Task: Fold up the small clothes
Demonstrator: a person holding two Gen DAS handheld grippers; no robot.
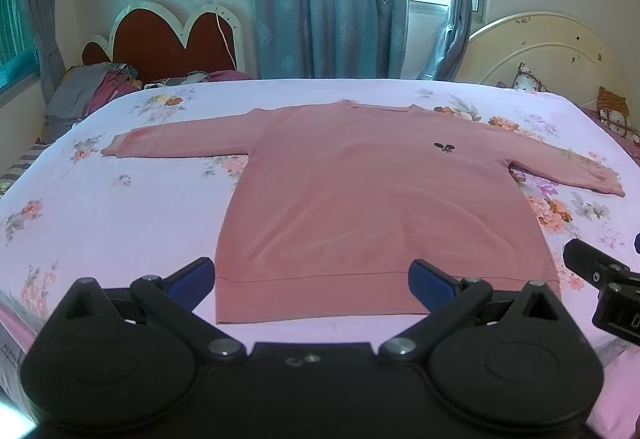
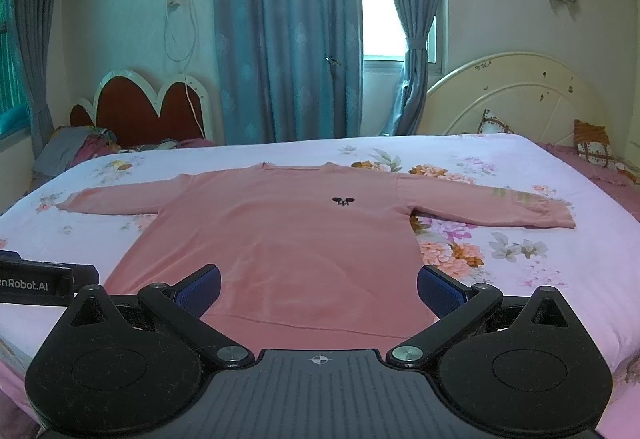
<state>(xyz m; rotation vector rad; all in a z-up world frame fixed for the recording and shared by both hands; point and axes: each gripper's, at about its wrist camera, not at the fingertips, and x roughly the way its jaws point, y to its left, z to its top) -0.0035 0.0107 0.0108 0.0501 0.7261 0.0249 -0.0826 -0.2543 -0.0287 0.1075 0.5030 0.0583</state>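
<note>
A pink long-sleeved shirt [image 1: 372, 195] lies flat and face up on the bed, sleeves spread out to both sides, a small black logo on the chest, hem towards me. It also shows in the right wrist view [image 2: 280, 239]. My left gripper [image 1: 312, 281] is open and empty, just above the hem, jaws wide apart. My right gripper [image 2: 319, 289] is open and empty over the hem, to the right of the left one. The right gripper's body shows at the right edge of the left wrist view [image 1: 600, 279].
The shirt rests on a bed with a floral pink sheet [image 1: 100, 219]. A cream headboard [image 2: 520, 95] and cushions [image 2: 592, 143] stand at the right. A second bed with a red headboard [image 1: 168, 39] and piled clothes [image 1: 88, 91] is at the far left. Curtains hang behind.
</note>
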